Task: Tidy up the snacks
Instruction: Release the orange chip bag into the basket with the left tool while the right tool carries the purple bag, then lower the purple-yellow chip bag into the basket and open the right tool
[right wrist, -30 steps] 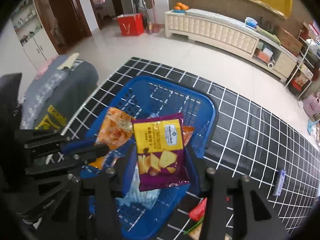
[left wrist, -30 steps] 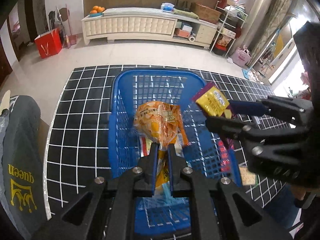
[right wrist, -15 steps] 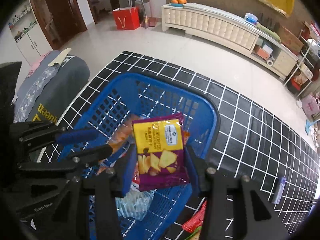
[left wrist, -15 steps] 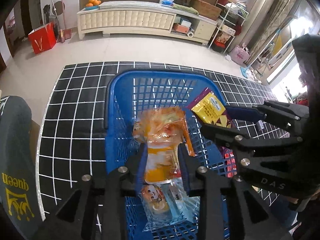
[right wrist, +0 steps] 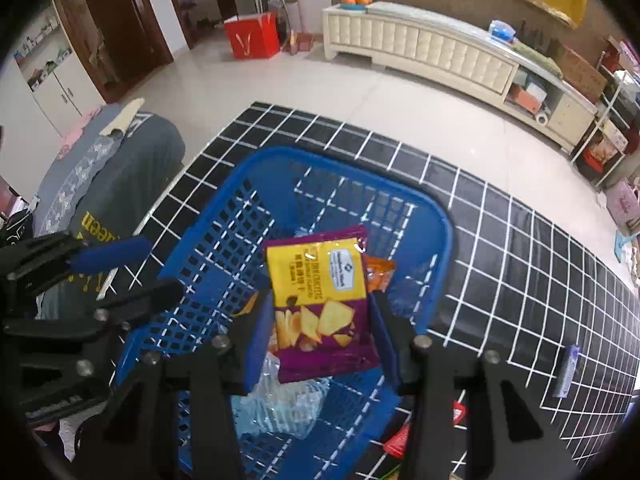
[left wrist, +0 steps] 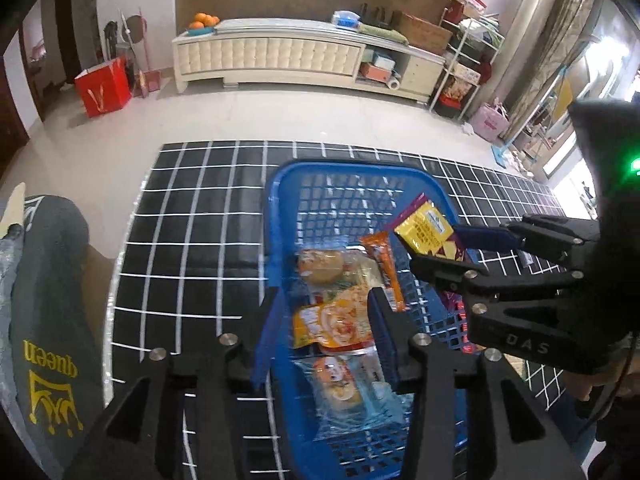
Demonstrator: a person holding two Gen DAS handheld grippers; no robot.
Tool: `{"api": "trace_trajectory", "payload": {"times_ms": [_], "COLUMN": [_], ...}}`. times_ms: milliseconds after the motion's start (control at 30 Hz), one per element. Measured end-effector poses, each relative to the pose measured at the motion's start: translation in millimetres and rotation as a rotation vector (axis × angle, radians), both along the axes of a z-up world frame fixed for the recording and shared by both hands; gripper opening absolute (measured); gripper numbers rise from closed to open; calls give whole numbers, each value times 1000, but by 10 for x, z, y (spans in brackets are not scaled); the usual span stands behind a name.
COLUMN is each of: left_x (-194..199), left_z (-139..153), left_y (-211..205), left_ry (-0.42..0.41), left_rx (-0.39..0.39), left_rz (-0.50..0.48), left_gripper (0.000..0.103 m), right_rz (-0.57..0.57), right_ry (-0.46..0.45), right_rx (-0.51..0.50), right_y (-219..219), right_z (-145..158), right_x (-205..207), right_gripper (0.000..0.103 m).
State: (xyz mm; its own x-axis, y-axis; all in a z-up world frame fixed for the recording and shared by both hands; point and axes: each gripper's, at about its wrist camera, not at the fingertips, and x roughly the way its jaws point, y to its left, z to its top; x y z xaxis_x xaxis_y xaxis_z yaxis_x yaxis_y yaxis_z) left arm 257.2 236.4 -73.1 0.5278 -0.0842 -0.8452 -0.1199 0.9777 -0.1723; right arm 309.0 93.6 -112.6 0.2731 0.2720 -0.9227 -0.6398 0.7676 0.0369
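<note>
Right wrist view: my right gripper (right wrist: pixel 320 320) clamps a purple chip bag (right wrist: pixel 320 304) above the blue basket (right wrist: pixel 224 256); my left gripper (left wrist: pixel 322 320), jaws just opening, released, orange packet (left wrist: pixel 336 320) lying below.

A black mat with a white grid (left wrist: pixel 192 216) covers the surface, and a blue basket (left wrist: pixel 276 216) stands on it, below the fingers of both grippers. Right of the right fingers (right wrist: pixel 386 340), small red packets (right wrist: pixel 460 412) and a pale blue packet (right wrist: pixel 568 372) lie on the mat.

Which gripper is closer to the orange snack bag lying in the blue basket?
Left. The left gripper hangs open right above the orange snack bag; the right gripper is off to the side, holding the purple chip bag.
</note>
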Motion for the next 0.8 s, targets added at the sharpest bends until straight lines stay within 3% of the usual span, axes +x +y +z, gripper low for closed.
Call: {"api": "trace_trajectory", "payload": {"times_ms": [67,300,367,433,500,800], "left_x": [-27,-74,-77,-84,-90,-211], "left_z": [-15,-161,-175,-174,-159,58], "left_y": [78,263,266,250,219,-68], "left_ry": [3,23,24,23,23,-12], "left_rx": [1,-15,-29,-29,-26,-23], "left_rz": [14,45,51,49,46,17], "left_gripper": [41,41,41,41,41,41], "right_rz": [-19,-26,-28,-33,-37,-72], "right_ry": [-4,-12,-30,-49,-59,-88], "right_rx": [-53,-101,-108,-96,-79,-33], "right_y": [42,91,85,56,19,-376], "right_z": [-81,-194,-173,-112,-45,293], "right_x": [11,25,3,-18,-47,-296], "right_gripper": [52,55,63,78,81,82]}}
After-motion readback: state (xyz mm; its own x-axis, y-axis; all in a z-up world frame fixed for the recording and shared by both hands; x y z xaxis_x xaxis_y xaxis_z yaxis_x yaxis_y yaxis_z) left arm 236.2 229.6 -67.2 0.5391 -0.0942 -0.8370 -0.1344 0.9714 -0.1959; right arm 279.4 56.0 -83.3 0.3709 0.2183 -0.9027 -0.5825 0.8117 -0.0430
